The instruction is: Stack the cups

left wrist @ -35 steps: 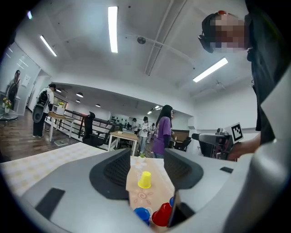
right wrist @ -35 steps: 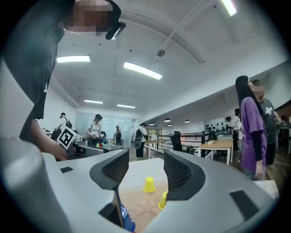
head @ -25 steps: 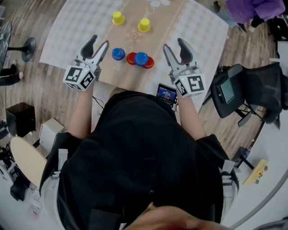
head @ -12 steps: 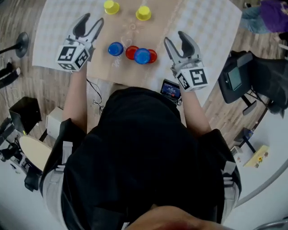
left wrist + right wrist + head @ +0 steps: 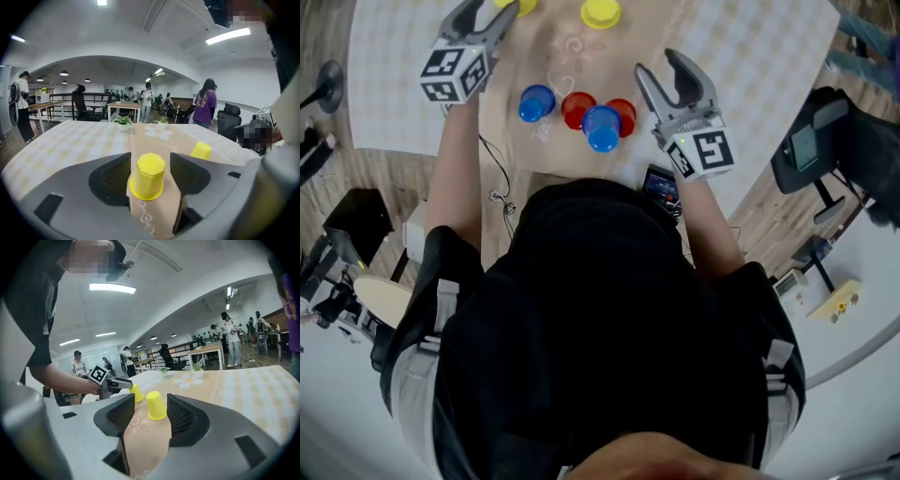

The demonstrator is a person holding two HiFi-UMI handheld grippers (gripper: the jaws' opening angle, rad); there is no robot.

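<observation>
Big table [image 5: 741, 56] in an open office, checked cloth with a brown flowery runner [image 5: 562, 52] down the middle, and all the cups sit upside down on that runner. The one that matters is the near yellow cup [image 5: 148, 177]. It stands right at the mouth of the left gripper [image 5: 483, 17], whose jaws have just been opening, so they're wide with the cup in the gap and neither pad on it. The second yellow cup [image 5: 600, 12] is just beside it to the right.

Closer to the person there's a tight cluster: a blue cup [image 5: 536, 103], a red cup [image 5: 577, 110], a front blue cup [image 5: 602, 128] and a right-hand red cup [image 5: 622, 114] (can't tell if that front blue sits on a red one or merely in front). The right gripper [image 5: 657, 64] hangs just right of the cluster, jaws well apart, nothing in them.

I'd call this the very first pick, nothing clearly stacked. Next move as I see it: ease the left jaws round the cup, close gently since thin plastic squashes, lift straight up and set it over its yellow neighbour.

Further out: potted plants [image 5: 123, 123] at the table's far end, a small device with a lit screen [image 5: 659, 184] at the near edge, wooden floor [image 5: 323, 37], a black office chair [image 5: 853, 141], desks and people in the distance under strip lights.
</observation>
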